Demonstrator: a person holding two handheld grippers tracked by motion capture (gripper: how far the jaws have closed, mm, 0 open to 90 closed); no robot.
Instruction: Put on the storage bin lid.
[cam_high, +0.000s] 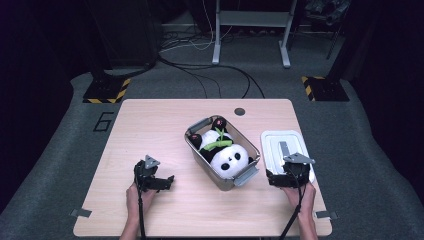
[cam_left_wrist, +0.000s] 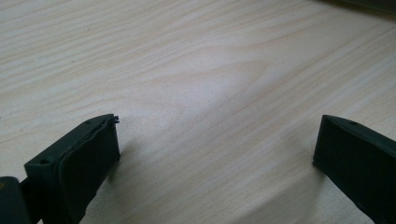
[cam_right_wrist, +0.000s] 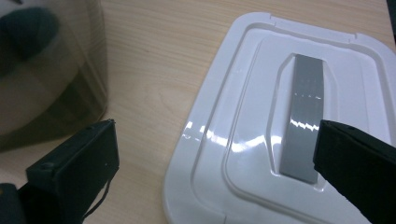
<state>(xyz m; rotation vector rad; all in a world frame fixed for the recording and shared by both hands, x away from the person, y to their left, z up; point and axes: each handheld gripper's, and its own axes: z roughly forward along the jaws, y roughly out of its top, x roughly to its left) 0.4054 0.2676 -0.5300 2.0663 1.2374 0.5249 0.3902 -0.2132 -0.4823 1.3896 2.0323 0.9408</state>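
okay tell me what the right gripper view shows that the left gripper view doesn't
Right gripper view alone: the white lid lying flat with its grey handle strip, and the clear side wall of the bin holding the panda toy, blurred through the plastic. Left gripper view alone: the left gripper, a plain stretch of wood grain between its jaws. Shared: the light wooden table and a pair of black jaws standing wide apart; the right gripper hangs over the lid's near edge.

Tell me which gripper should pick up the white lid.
Right. The right gripper hangs open at the near edge of the white lid, its grey handle just ahead. The left gripper sits open over bare table, beyond the bin.
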